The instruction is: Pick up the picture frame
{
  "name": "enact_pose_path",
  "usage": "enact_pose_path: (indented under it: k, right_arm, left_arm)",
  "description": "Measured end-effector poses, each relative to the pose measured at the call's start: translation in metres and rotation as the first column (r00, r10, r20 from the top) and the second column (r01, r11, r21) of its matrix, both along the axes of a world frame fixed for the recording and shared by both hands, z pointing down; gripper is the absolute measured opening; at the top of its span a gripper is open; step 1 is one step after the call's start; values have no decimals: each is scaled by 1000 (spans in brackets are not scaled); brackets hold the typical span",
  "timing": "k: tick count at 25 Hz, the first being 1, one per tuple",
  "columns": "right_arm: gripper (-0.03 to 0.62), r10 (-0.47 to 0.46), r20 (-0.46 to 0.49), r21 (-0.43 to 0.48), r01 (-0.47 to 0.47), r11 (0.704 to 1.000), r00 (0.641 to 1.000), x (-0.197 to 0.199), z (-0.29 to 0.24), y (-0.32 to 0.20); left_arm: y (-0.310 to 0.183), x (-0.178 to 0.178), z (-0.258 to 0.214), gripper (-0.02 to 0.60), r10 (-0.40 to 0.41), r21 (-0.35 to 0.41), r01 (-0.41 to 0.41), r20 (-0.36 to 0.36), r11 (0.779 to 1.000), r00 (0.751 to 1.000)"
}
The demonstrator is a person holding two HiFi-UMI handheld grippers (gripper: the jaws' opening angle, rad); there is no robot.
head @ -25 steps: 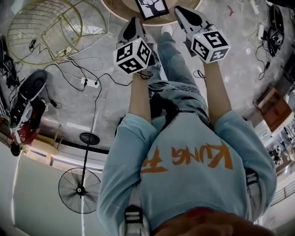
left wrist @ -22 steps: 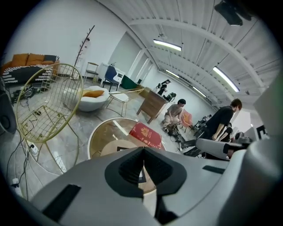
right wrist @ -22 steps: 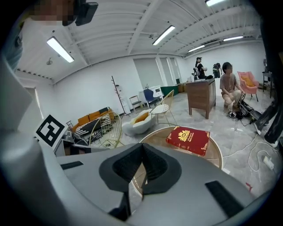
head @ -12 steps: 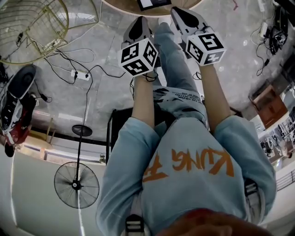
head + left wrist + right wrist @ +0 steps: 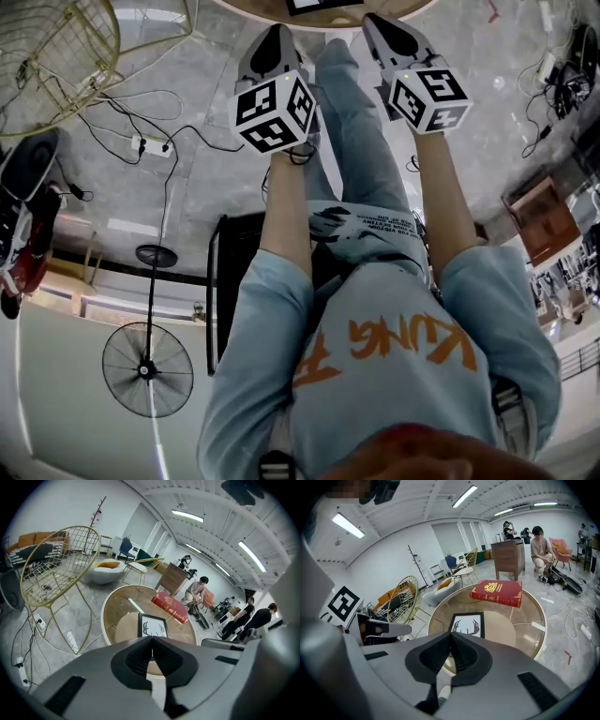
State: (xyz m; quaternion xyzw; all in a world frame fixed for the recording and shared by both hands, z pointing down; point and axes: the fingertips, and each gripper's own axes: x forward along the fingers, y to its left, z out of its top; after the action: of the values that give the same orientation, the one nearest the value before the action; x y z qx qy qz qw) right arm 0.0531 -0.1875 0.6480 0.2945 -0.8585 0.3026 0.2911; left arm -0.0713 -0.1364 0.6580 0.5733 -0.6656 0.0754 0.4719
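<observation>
A bright white room with a grey stone floor (image 5: 169, 187) holds a round glass tabletop (image 5: 527, 620). The picture frame (image 5: 467, 624), showing antlers, lies flat near its middle, with a red book (image 5: 497, 593) beyond it. The left tool (image 5: 151, 640) and right tool (image 5: 451, 635) are side by side at the near rim, short of the frame. Each tool's jaws are pressed together on nothing. A gold wire chair (image 5: 61, 564) stands beside the tabletop.

Picture frame (image 5: 467, 625) on table (image 5: 524, 617), before book (image 5: 497, 593)
</observation>
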Motion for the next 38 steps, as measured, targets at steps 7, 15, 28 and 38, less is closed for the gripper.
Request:
enact_pose_path:
  k: [7, 15, 28, 38]
  right_arm:
    - [-2, -2, 10, -14, 2, 1000, 1000, 8, 43, -21]
    - [1, 24, 8, 1, -24, 1000, 1000, -2, 79, -41]
    - [102, 42, -25, -18, -42, 999, 999, -8, 114, -77]
    - [120, 17, -116, -81, -26, 996, 993, -6, 141, -88]
  left_arm:
    - [-8, 8, 51, 20, 33, -80, -31, 22, 996, 999]
    - [-18, 4, 83, 21, 106, -115, -97, 69, 989, 992]
    - [-46, 1, 118, 126, 155, -169, -143, 58, 975, 986]
    - [-63, -7, 140, 152, 129, -232, -114, 51, 966, 990]
